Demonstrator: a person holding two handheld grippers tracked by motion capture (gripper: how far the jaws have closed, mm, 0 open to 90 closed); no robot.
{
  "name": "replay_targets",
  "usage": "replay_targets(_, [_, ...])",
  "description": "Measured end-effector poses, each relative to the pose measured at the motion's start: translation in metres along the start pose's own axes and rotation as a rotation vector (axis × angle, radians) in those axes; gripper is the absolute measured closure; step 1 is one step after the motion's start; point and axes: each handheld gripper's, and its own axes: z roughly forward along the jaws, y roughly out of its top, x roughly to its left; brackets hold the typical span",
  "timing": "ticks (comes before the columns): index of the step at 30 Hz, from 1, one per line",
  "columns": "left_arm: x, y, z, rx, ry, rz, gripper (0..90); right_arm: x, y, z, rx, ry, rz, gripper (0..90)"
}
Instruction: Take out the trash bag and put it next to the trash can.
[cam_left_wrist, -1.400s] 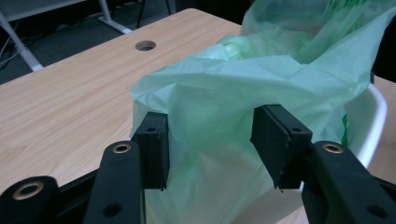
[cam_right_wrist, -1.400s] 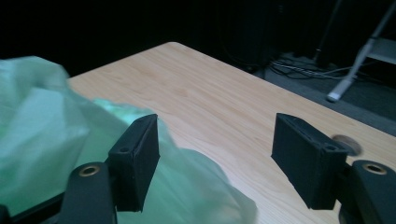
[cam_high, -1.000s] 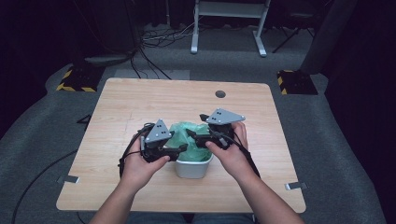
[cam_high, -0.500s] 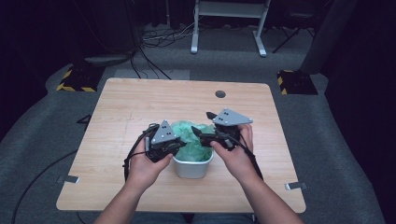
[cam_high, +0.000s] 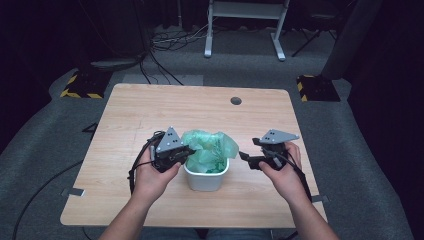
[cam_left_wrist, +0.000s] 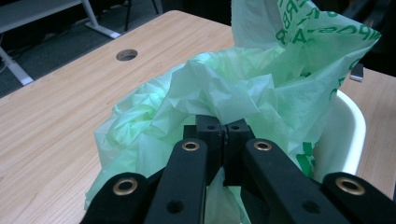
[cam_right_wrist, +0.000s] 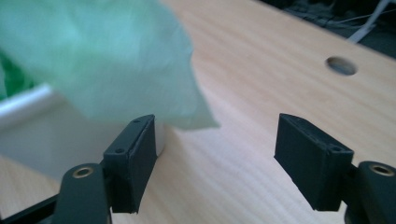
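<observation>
Your left gripper (cam_left_wrist: 218, 140) has its jaws closed on a fold of the green bag (cam_high: 210, 150) at the left rim of the white bin (cam_high: 206, 179), which stands on the worktop (cam_high: 150, 110) near its near edge, between your two hands. Your right gripper (cam_right_wrist: 219, 158) rests just right of the bin, its jaws spread wide and holding nothing; a loose flap of the bag hangs just above and to the left of its left jaw, so the free edge lies leftward of that gripper and nearer to it than to the left one. Compared with half a second ago, the right gripper has let go and drawn away to the right, while the left keeps its pinch.
</observation>
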Motion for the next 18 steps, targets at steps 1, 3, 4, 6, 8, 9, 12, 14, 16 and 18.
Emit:
replay_targets(1, [0.0, 0.0, 0.0, 0.0, 0.001, 0.003, 88.9, 0.002, -0.002, 0.004, 0.02, 0.017, -0.009, 29.2])
replay_targets(3, [0.0, 0.0, 0.0, -0.003, -0.004, -0.005, 88.7, 0.007, -0.005, 0.012, 0.037, 0.038, -0.014, 29.2])
replay_targets(4, [0.0, 0.0, 0.0, -0.005, -0.005, -0.006, 88.6, 0.01, -0.006, 0.019, 0.043, 0.044, -0.012, 29.2])
replay_targets(6, [0.0, 0.0, -0.001, -0.005, -0.01, -0.008, 88.2, 0.013, -0.006, 0.028, 0.034, 0.052, -0.01, 29.2])
replay_targets(8, [0.0, -0.001, -0.001, -0.005, -0.015, -0.013, 86.4, 0.014, -0.004, 0.034, 0.004, 0.042, 0.01, 29.2])
replay_targets(9, [0.0, -0.001, -0.001, 0.001, -0.018, -0.01, 84.6, 0.013, -0.001, 0.037, -0.016, 0.033, 0.025, 29.3])
replay_targets(12, [0.0, -0.001, -0.001, -0.004, -0.025, -0.011, 76.0, 0.008, 0.007, 0.039, -0.079, -0.007, 0.083, 29.5])
replay_targets(14, [0.0, -0.001, 0.0, -0.006, -0.021, -0.001, 70.8, 0.004, 0.014, 0.04, -0.115, -0.037, 0.111, 29.5])
replay_targets(16, [0.0, -0.001, 0.0, -0.005, -0.013, 0.009, 65.7, 0.0, 0.02, 0.04, -0.14, -0.062, 0.134, 29.3])
replay_targets(18, [-0.001, -0.001, 0.002, -0.012, -0.023, 0.011, 61.0, -0.001, 0.028, 0.041, -0.177, -0.073, 0.151, 29.6])
